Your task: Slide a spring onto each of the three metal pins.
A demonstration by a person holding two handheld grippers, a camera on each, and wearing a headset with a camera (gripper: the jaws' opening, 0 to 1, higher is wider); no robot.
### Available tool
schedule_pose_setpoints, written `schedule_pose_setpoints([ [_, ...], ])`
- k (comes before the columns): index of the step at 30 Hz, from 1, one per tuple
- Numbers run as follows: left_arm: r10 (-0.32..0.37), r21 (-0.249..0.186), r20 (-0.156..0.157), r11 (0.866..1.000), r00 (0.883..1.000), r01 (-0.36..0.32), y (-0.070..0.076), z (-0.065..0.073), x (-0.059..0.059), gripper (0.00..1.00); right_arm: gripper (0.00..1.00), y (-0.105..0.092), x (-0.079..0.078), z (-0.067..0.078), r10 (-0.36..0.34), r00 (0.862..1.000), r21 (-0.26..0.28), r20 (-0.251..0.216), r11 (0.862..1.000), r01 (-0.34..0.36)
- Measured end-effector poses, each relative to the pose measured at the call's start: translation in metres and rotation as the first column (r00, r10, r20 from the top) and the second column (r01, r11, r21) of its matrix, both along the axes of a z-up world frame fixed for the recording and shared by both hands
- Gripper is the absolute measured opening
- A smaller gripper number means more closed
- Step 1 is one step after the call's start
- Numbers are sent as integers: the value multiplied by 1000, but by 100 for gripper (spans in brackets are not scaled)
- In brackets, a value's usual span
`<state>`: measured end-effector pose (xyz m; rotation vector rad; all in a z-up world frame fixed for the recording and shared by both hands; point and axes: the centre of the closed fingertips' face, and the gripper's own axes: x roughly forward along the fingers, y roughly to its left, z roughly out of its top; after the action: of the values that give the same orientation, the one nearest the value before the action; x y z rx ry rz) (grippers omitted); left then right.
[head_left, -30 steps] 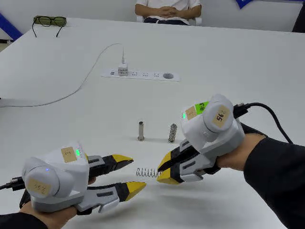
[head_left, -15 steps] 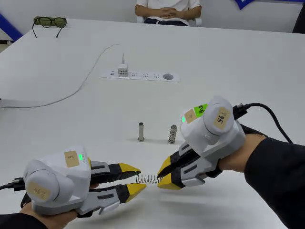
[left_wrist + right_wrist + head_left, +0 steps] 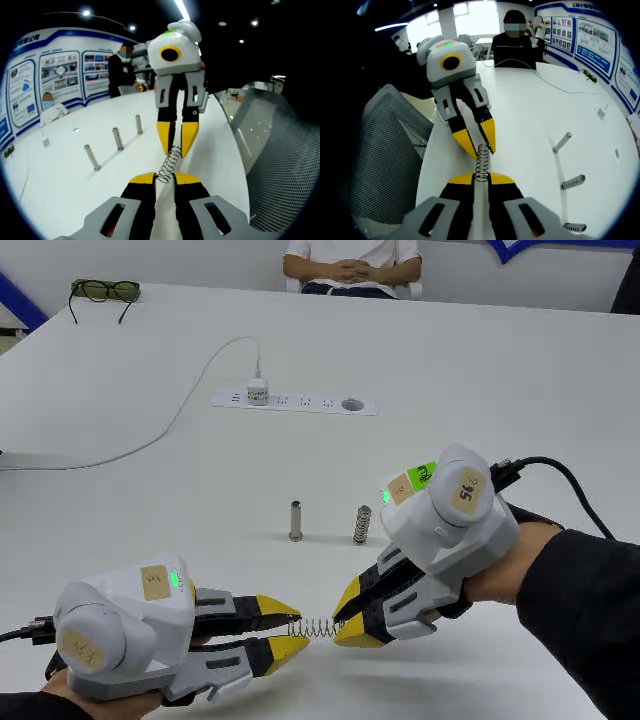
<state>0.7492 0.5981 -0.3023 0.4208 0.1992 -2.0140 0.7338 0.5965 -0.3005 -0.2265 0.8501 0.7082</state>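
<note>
Pinching opposite ends of one spring (image 3: 316, 627), the left claw (image 3: 298, 628) and right claw (image 3: 339, 626) hold it low by the surface (image 3: 450, 380), at 6 o'clock from the bare pin (image 3: 296, 519). Uneven pulling could stretch it or let it spring free and roll away.

A tan sticker (image 3: 467, 490) on the right gripper (image 3: 347, 619) reads "95"; other labels are illegible.

Spring (image 3: 315, 627) ends apparently hidden inside left claw (image 3: 296, 629), right claw (image 3: 342, 623), seated person (image 3: 352, 262) cropped
</note>
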Motion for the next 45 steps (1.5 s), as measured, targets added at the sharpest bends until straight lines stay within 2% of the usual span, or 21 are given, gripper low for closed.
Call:
schedule_pose_setpoints([
  [6,-4,10,20,1000,1000,4,1,-3,0,11,11,1,3,10,-15,1000,26,22,1000,15],
  [12,5,4,15,1000,1000,-5,0,-1,1,11,11,3,6,16,-22,999,35,37,999,21],
  [16,7,3,12,1000,1000,-7,0,-1,1,11,11,5,9,23,-37,998,65,50,997,33],
  [27,16,1,5,1000,1000,-16,-3,0,0,11,11,9,16,32,-42,995,76,86,996,35],
  [39,23,-1,-28,1000,999,-23,-5,2,-2,11,11,15,26,40,-40,991,78,130,997,30],
  [45,21,6,-65,1000,998,-21,-7,3,-7,10,11,19,28,42,-37,989,80,146,997,26],
])
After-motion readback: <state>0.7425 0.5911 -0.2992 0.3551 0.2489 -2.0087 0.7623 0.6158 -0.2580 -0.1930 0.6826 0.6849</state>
